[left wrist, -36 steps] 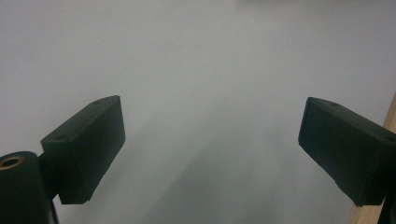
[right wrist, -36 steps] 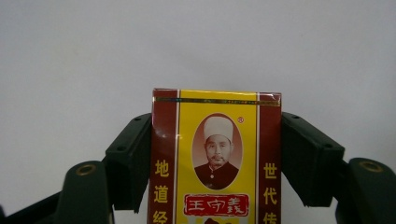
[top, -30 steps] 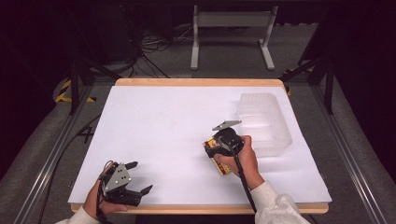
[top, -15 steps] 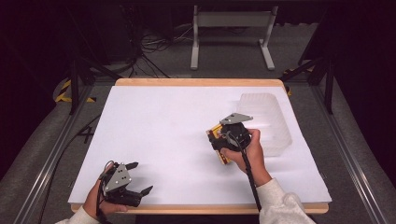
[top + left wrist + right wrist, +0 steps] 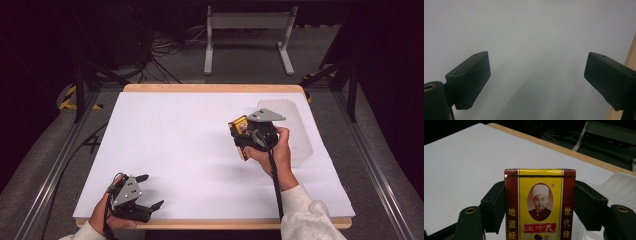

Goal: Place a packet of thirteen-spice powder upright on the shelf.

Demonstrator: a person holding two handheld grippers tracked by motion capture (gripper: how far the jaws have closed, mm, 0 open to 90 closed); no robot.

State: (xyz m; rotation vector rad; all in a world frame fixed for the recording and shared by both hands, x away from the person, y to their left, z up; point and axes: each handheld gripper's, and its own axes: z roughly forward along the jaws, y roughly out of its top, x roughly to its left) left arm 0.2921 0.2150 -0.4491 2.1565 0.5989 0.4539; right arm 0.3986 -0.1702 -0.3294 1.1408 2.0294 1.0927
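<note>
My right gripper [image 5: 242,134] is shut on a small red-and-yellow box [image 5: 240,131] and holds it above the white table top, right of centre. In the right gripper view the box [image 5: 539,205] stands upright between the two black jaws, its printed front with a portrait and red label facing the camera, the pads pressing its narrow sides. My left gripper [image 5: 150,192] rests near the table's front left edge, open with nothing between its jaws. Bare white surface lies between the wide-apart jaws in the left gripper view, where the left gripper [image 5: 536,75] is seen from behind.
A clear plastic tray [image 5: 295,125] sits at the table's right side, just beyond the right hand. The white sheet [image 5: 180,140] covers a wooden table [image 5: 215,88] whose edge shows at the back and front. Metal rails flank the table; a stand and cables lie beyond.
The right gripper has risen with the box and moved a little toward the back right, nearer the tray. The left gripper has stayed in place.
</note>
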